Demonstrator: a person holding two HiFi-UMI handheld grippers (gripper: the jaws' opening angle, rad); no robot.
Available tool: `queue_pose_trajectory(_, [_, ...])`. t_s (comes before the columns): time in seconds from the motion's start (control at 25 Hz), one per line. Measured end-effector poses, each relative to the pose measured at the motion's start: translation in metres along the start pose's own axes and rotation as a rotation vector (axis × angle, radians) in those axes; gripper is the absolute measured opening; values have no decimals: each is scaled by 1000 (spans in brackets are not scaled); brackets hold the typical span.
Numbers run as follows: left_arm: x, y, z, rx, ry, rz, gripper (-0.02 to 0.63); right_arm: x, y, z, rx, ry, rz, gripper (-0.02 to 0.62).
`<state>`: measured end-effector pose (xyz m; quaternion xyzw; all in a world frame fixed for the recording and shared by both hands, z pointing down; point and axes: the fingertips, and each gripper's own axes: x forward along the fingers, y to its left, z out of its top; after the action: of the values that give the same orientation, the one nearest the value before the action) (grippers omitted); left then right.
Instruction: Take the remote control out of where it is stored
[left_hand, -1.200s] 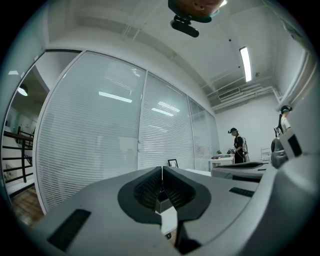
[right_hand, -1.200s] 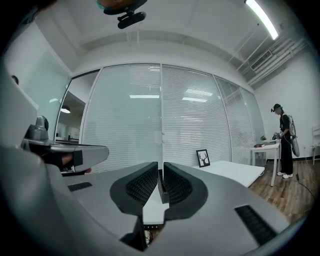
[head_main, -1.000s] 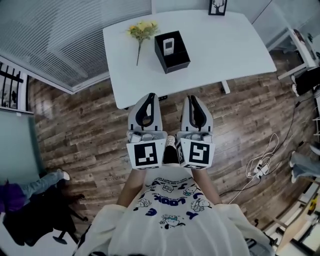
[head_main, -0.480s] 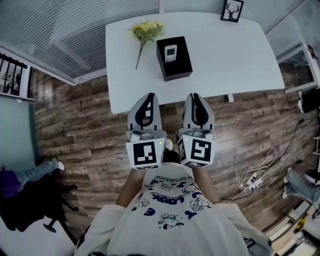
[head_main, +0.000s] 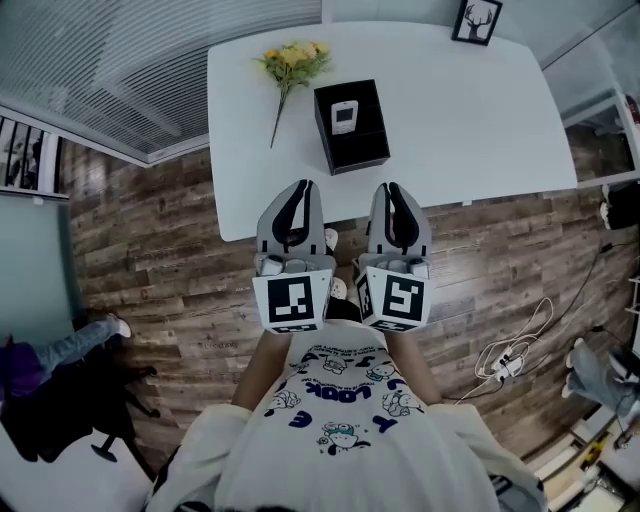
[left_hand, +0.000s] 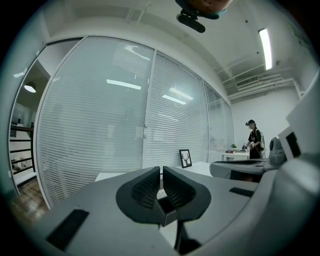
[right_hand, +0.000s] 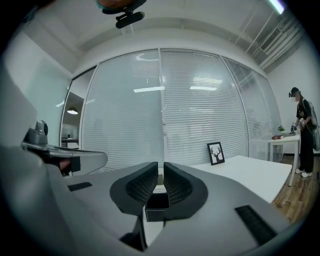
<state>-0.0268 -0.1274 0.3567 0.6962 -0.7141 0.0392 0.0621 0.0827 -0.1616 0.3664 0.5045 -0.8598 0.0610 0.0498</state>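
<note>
Nothing is taken out yet: the remote control (head_main: 343, 117) stands in the black box (head_main: 355, 152) on the white table (head_main: 480, 120). Nearer, the left gripper (head_main: 303, 186) and right gripper (head_main: 393, 188) hover empty, jaws pressed together.

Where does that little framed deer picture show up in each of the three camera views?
Head view: the framed deer picture sits at the top edge, right of centre.
Left gripper view: it stands just right of centre, below mid-height.
Right gripper view: it stands further right of centre, below mid-height.
Shared landmark: the white table under it.
</note>
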Motion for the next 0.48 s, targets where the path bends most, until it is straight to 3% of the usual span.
queue_pose_trajectory(0.48, [92, 18, -9, -10, 65, -77, 20, 77, -23, -1, 8, 39, -54, 54])
